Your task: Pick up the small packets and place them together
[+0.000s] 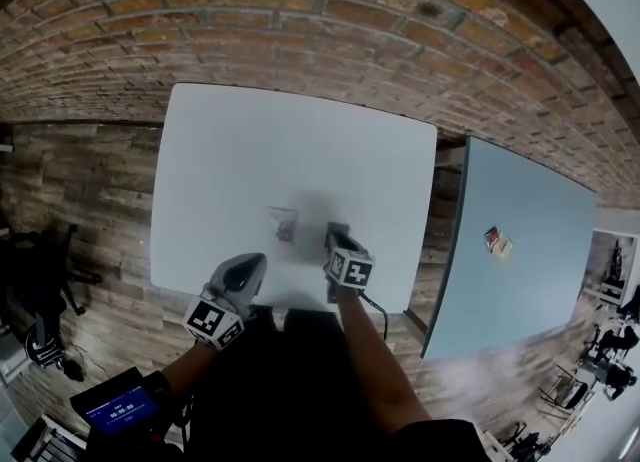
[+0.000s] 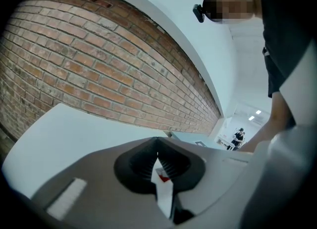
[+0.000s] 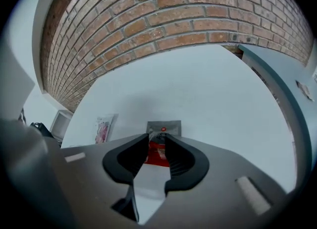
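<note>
A grey-and-red packet [image 3: 163, 126] lies flat on the white desk [image 1: 300, 140], near a clear pink packet [image 3: 103, 129] to its left. The right gripper [image 3: 157, 138] stands over it, jaws apart on either side, not pressing. The left gripper [image 2: 157, 144], by the desk's front edge, is pinched tight on a thin white-and-red packet [image 2: 162, 176].

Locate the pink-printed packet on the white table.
Head view: the pink-printed packet lies flat on the white table, in its nearer half, just left of the right gripper; the right gripper view shows it left of the grey-red packet.
</note>
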